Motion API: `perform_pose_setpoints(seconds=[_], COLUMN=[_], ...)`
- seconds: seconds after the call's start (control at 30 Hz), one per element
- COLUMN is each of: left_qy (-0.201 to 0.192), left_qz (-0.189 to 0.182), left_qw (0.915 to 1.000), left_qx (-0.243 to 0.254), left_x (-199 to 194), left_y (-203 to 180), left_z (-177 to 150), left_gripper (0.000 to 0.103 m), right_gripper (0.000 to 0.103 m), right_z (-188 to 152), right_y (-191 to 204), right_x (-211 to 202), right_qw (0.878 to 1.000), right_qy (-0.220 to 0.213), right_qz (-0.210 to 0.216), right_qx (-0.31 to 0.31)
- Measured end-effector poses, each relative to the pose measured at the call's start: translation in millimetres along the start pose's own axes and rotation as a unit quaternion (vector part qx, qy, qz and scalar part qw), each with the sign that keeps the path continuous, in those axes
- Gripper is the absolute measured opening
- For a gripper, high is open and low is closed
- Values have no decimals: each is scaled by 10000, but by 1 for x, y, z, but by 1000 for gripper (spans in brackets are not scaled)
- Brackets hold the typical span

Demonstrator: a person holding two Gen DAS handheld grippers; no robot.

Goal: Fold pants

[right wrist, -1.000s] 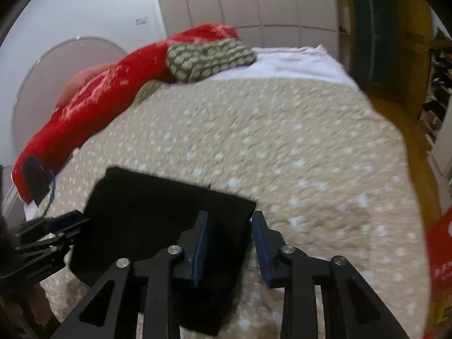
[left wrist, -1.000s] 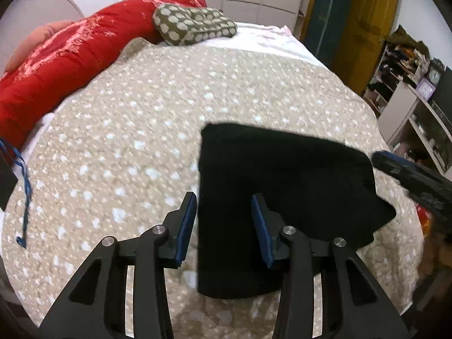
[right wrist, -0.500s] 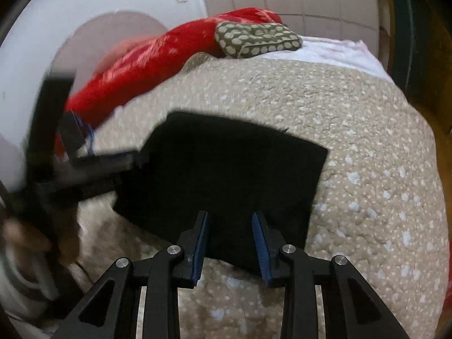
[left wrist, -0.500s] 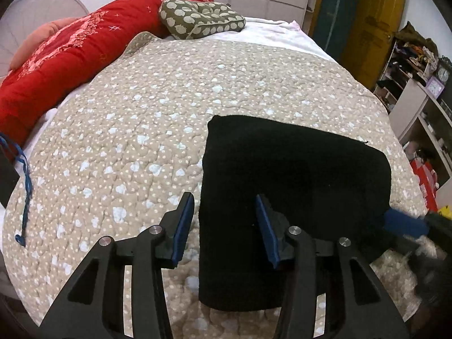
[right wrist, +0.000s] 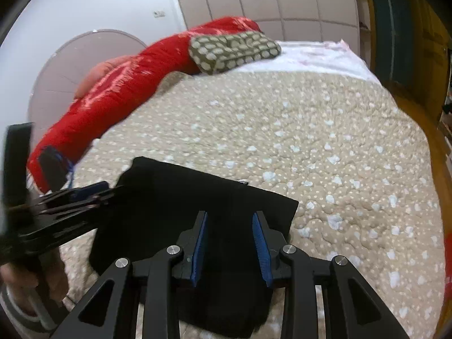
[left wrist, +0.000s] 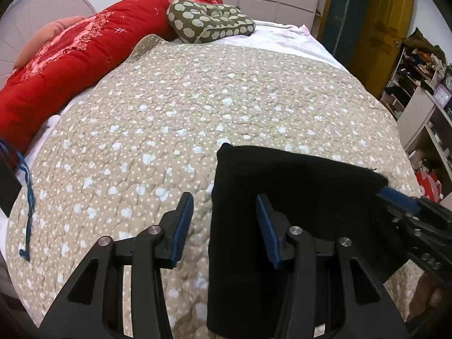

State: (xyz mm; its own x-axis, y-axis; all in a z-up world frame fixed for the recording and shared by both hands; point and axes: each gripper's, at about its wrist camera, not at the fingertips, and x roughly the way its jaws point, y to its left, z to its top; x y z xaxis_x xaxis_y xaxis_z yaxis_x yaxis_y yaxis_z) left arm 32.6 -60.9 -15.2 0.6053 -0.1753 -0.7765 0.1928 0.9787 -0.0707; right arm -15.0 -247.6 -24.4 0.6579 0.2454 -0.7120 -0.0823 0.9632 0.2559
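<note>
The black pants (left wrist: 296, 206) lie folded into a flat rectangle on the beige dotted quilt (left wrist: 197, 107) near the bed's front edge. My left gripper (left wrist: 226, 226) is open and empty, its fingers straddling the pants' left edge just above them. My right gripper (right wrist: 230, 243) is open and empty, hovering over the near right part of the pants (right wrist: 197, 197). In the left wrist view the right gripper (left wrist: 418, 214) shows at the pants' right edge. In the right wrist view the left gripper (right wrist: 67, 200) shows at their left edge.
A red duvet (left wrist: 70, 56) runs along the left side of the bed. An olive patterned pillow (left wrist: 209, 24) lies at the far end. A blue cord (left wrist: 28, 197) hangs at the left edge. Shelves (left wrist: 423, 107) and a yellow door (left wrist: 378, 28) stand to the right.
Both grippers have pulled back toward the bed's near edge, staying open and empty. The pants lie where they were, folded flat.
</note>
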Motion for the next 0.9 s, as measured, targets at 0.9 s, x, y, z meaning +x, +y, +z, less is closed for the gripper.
perform_pose_setpoints(seconds=[0.9], left_qy=[148], left_qz=[-89], left_qw=[9996], left_qx=[-242], left_x=[-2], left_y=[6], left_z=[-10], left_gripper=[59], right_gripper=[35], right_z=[-53], right_y=[28], right_x=[-36], right_qw=[9985], right_qy=[222], right_qz=[334], right_qx=[-385])
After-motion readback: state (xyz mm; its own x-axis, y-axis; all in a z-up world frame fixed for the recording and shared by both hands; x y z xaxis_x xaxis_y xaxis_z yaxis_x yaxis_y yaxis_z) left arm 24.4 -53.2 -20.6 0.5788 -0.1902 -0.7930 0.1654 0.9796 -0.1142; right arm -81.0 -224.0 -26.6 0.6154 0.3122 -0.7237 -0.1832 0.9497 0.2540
